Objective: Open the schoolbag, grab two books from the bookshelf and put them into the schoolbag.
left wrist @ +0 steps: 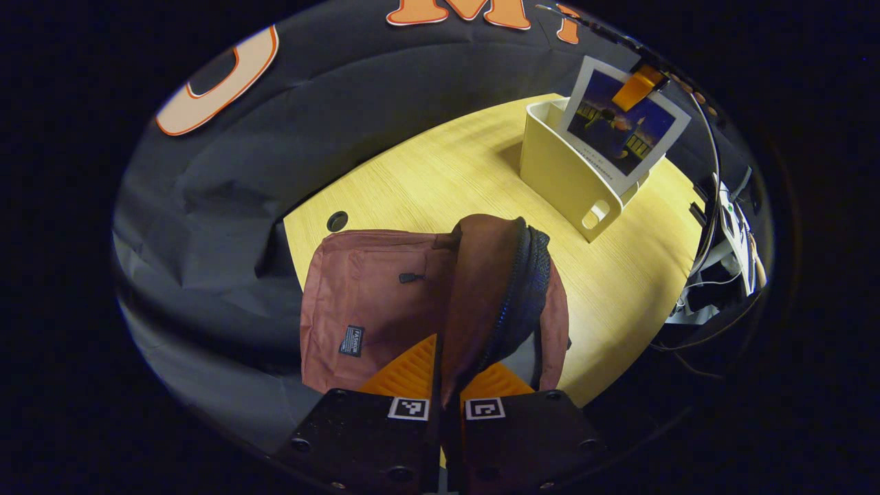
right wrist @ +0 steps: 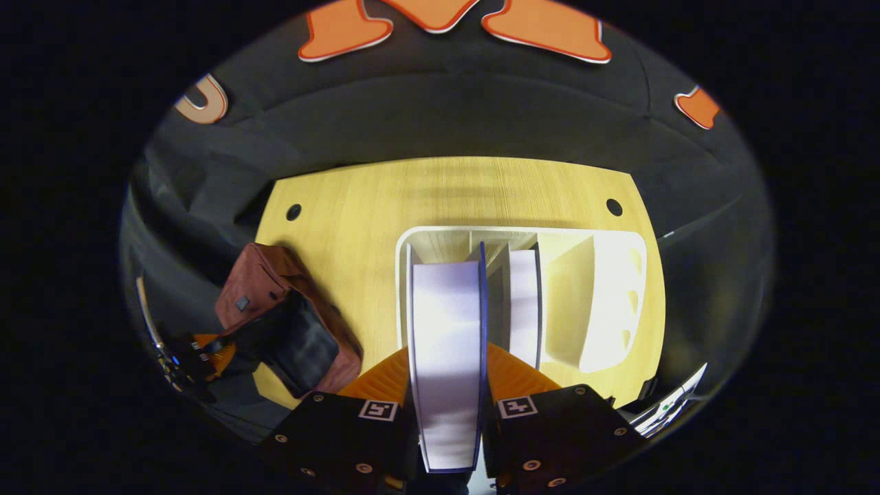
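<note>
A reddish-brown schoolbag (left wrist: 371,295) lies on the yellow table (left wrist: 440,179). My left gripper (left wrist: 447,385) is shut on the edge of the bag's top flap (left wrist: 481,289) and holds it up, with the dark zipper rim showing. In the right gripper view the schoolbag (right wrist: 265,282) gapes open at the left, and the left gripper (right wrist: 206,347) is at its mouth. My right gripper (right wrist: 447,385) is shut on a blue-covered book (right wrist: 447,323), upright over the cream bookshelf (right wrist: 605,302). A second book (right wrist: 524,302) stands in the shelf. In the left gripper view the held book (left wrist: 622,127) rises from the bookshelf (left wrist: 560,172) under the right gripper (left wrist: 639,86).
Round cable holes (right wrist: 614,206) sit near the table's far corners. Cables and equipment (left wrist: 729,254) hang beyond the table's right edge in the left gripper view. Black cloth walls close in behind the table.
</note>
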A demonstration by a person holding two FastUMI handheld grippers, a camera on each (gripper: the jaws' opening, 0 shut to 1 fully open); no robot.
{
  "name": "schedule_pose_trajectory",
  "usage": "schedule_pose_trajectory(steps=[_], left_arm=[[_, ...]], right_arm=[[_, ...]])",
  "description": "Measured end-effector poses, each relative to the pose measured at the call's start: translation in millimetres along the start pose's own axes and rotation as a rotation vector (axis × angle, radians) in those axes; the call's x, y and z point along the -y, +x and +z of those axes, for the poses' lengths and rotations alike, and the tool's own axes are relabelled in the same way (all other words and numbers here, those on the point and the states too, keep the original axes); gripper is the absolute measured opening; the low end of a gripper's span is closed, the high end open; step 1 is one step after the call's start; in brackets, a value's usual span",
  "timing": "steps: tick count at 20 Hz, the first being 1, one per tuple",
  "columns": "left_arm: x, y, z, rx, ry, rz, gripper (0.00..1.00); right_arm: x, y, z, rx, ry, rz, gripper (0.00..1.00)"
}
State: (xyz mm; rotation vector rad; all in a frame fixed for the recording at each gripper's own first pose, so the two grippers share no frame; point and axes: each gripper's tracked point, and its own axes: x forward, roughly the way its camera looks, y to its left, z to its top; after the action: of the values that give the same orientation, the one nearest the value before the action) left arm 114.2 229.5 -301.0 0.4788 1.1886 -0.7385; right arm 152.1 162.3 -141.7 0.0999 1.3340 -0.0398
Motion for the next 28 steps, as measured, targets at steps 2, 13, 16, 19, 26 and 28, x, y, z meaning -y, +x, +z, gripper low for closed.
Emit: schedule_pose_trajectory(steps=[2,13,16,19,26,28], left_arm=[[-1,2,0,-0.001,-0.006,-0.002,0.05],[2,0,0,-0.006,-0.048,0.001,0.05],[4,1,2,-0.009,-0.051,0.005,0.05],[6,0,5,-0.014,-0.053,0.012,0.05],[14,-5,8,-0.011,-0.073,0.014,0.05],[18,-7,13,-0.005,-0.08,0.011,0.05]], right_arm=[[4,-18,1,0.032,0.024,0.024,0.38],[-24,-62,-36,0.126,0.104,0.22,0.37],[-54,-55,-49,0.147,0.111,0.3,0.37],[-88,-40,-73,0.123,0.169,0.414,0.36],[-122,7,-108,0.076,0.257,0.489,0.36],[-132,18,-116,0.066,0.278,0.513,0.36]])
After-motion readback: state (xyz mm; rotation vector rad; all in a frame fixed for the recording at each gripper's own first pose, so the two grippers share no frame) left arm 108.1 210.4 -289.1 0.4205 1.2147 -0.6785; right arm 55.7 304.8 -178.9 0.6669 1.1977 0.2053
